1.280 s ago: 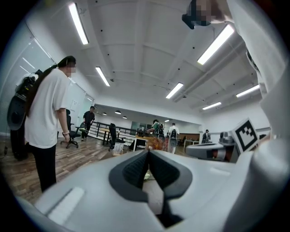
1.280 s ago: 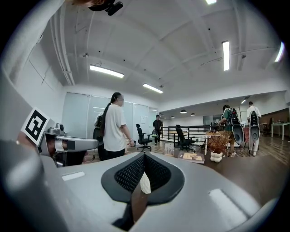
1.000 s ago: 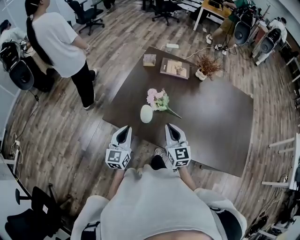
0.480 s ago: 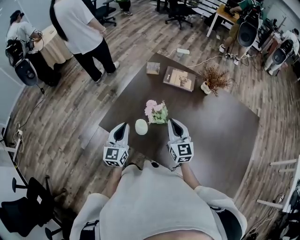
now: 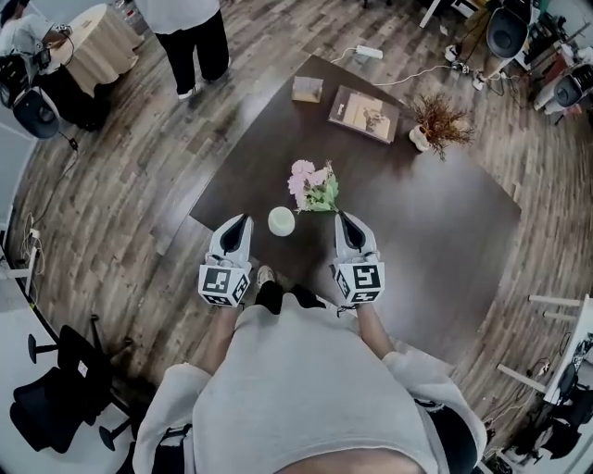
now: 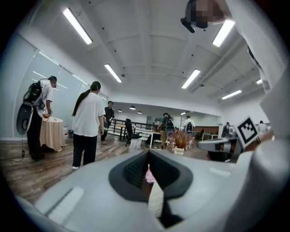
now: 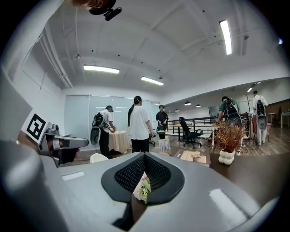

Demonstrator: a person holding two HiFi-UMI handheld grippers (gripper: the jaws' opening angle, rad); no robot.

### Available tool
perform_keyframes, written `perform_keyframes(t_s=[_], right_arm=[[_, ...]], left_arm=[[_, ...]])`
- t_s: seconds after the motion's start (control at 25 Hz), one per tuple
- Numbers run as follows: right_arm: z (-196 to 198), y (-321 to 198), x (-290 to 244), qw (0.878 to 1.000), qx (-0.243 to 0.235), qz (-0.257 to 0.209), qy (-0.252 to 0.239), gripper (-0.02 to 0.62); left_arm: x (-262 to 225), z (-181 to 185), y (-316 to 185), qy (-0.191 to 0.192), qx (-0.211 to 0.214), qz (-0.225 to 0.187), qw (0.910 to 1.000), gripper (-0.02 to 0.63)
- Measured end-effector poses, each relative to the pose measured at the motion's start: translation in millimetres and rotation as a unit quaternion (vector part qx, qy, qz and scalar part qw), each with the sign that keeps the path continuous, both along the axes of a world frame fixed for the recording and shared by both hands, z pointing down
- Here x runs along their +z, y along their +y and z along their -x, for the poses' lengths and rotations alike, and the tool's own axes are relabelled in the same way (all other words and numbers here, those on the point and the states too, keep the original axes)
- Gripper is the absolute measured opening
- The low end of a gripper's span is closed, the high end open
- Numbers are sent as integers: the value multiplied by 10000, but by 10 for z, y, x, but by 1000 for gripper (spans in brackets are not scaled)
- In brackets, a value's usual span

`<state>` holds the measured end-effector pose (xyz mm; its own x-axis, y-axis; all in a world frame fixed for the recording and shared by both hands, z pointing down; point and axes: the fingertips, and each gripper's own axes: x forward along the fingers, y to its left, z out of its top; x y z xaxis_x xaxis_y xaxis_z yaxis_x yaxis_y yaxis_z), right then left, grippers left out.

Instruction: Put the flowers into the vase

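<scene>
A small white vase [image 5: 281, 221] stands near the front edge of the dark table [image 5: 435, 222]. Just behind it, to the right, lies a bunch of pink flowers with green leaves [image 5: 312, 185]. My left gripper [image 5: 235, 228] is shut and empty at the table's front left, left of the vase. My right gripper [image 5: 348, 226] is shut and empty too, to the right of the vase and in front of the flowers. In the left gripper view the vase [image 6: 155, 203] and pink flowers [image 6: 149, 176] show through the jaw slit. The right gripper view shows the flowers [image 7: 142, 187] through its slit.
At the table's far side lie a book [image 5: 365, 113], a small box [image 5: 308, 89] and a white pot of dried plants [image 5: 438, 123]. A person [image 5: 190, 28] stands beyond the table's left corner. A power strip [image 5: 369, 52] lies on the wooden floor. A black chair [image 5: 65, 389] stands behind me on the left.
Both grippers have come forward to the table's edge and now flank the vase. The standing person has moved farther off, towards the top of the view.
</scene>
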<state>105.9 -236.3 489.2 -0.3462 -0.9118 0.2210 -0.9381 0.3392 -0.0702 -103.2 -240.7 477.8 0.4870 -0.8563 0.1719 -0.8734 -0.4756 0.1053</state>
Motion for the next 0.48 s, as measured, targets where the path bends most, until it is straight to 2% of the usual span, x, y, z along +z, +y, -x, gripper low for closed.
perform_keyframes(t_s=[0.32,0.48], right_arm=[[-30,158,506,9977,286,618,36,-2],[-18,225,793,9958,244,861,216,-2]], left_arm=[[449,2,76,32,171,516,9985,11],[631,11,107,9,228,681,9974,11]])
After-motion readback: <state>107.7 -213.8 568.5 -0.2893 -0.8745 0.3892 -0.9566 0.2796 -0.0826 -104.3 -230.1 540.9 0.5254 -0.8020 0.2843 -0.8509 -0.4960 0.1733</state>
